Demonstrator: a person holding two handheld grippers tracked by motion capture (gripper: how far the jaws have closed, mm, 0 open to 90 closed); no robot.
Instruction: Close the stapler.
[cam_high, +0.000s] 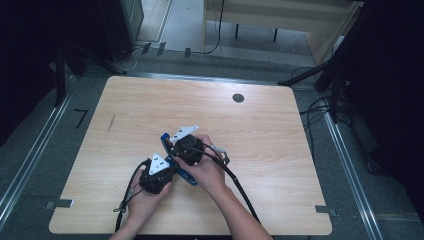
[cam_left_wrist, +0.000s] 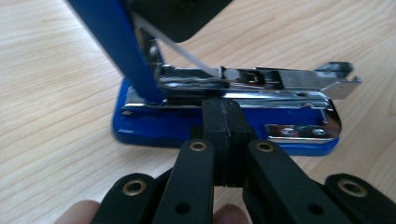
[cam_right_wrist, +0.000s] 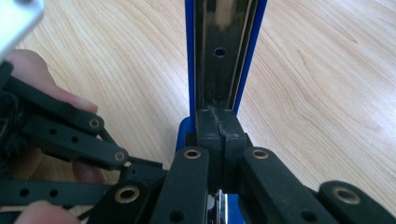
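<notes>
- Firstly, the wooden table (cam_high: 150, 105) is wide and light-coloured, with a small dark round hole (cam_high: 238, 98) in its far part, right of the middle.
- On the near middle of the table lies the blue stapler (cam_left_wrist: 224, 126), opened up: its blue base rests flat on the wood, and its blue top arm (cam_right_wrist: 224, 51) stands raised above it.
- In the left gripper view, the shiny metal staple channel (cam_left_wrist: 261, 81) lies along the base, open to the top.
- The left gripper (cam_high: 159, 176) is on the near left side of the stapler; its jaws are pressed together at the edge of the stapler's base, but I cannot tell if they really pinch it.
- The right gripper (cam_right_wrist: 219, 123) is just to the right of the left one, almost touching it; its jaws are clenched on the raised top arm, at its lower end.
- Both hands are close together, and a black cable (cam_high: 240, 187) goes from the right gripper toward the near edge.
</notes>
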